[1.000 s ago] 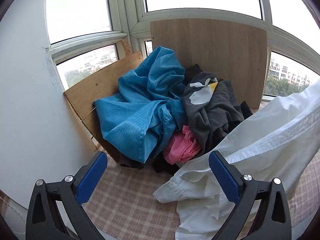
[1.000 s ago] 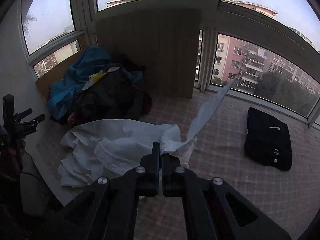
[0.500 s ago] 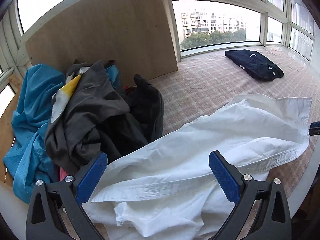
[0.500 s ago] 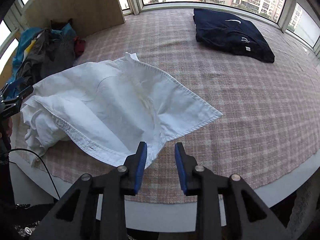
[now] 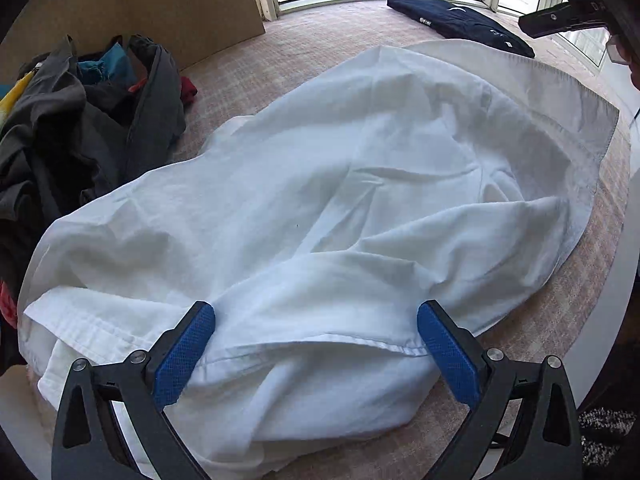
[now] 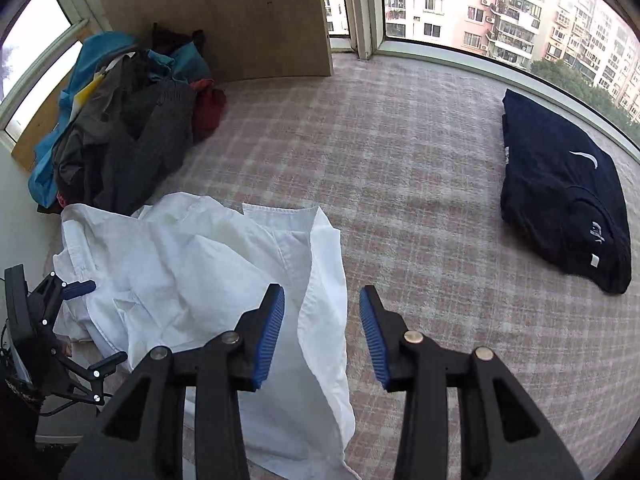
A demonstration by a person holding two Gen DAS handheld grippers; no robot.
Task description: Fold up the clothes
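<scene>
Now white shirt [image 6: 192,264] beneath both tongs

Under the white shirt [image 5: 340,200]: much of the checked cloth [image 5: 248,68], hidden. Deep in the clothes pile [image 6: 128,120]: only bits of blue and red, rest buried. Folded dark top [image 5: 456,20]: far end cut off by a black clamp. White shirt's near end: lost below the right view's edge

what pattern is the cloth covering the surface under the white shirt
A faded pink and beige check cloth, clearest in the right wrist view beside the white shirt.
</scene>
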